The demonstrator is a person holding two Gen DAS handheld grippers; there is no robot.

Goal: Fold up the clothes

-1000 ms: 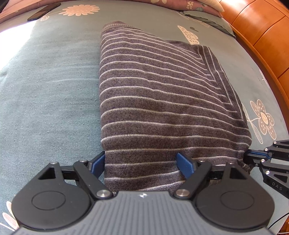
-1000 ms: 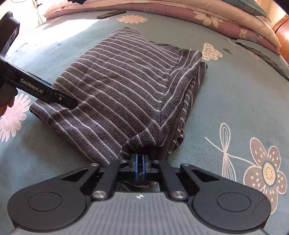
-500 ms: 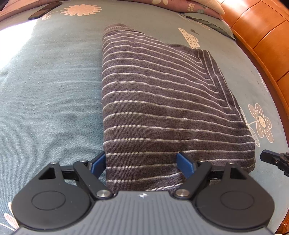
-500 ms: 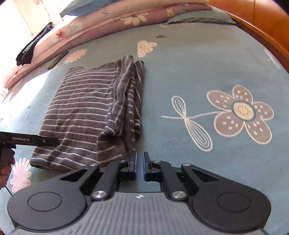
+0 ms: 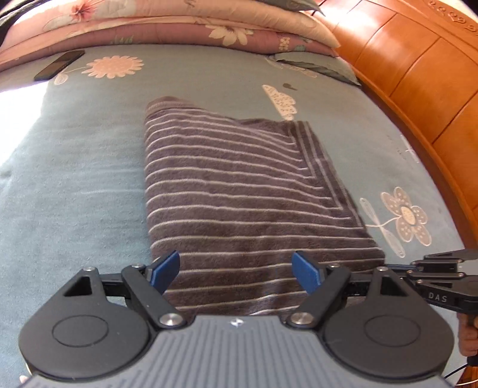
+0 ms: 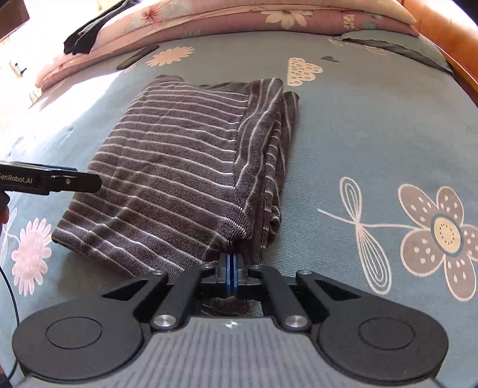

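Observation:
A grey knit garment with thin white stripes (image 5: 239, 194) lies folded into a rectangle on the teal bed sheet (image 5: 74, 179). My left gripper (image 5: 236, 265) hangs open and wide above the garment's near edge, with nothing pinched between its blue pads. From the right wrist view one of its fingers (image 6: 68, 181) reaches in over the garment (image 6: 179, 164) from the left. My right gripper (image 6: 231, 268) is shut at the garment's near right corner, where cloth meets the pad tips and shows behind them. Its black frame (image 5: 442, 286) sits at the right edge of the left wrist view.
A dark phone (image 5: 59, 64) lies on the sheet at the far left. Folded floral quilts (image 5: 179, 27) are stacked along the far side, with a black cloth (image 6: 89, 32) on them. A wooden headboard (image 5: 418, 74) borders the right. A hand (image 5: 469, 337) holds the right gripper.
The right gripper opened slightly, swung off to the right of the garment, then came back to its near right corner and shut. The left gripper rose, still open.

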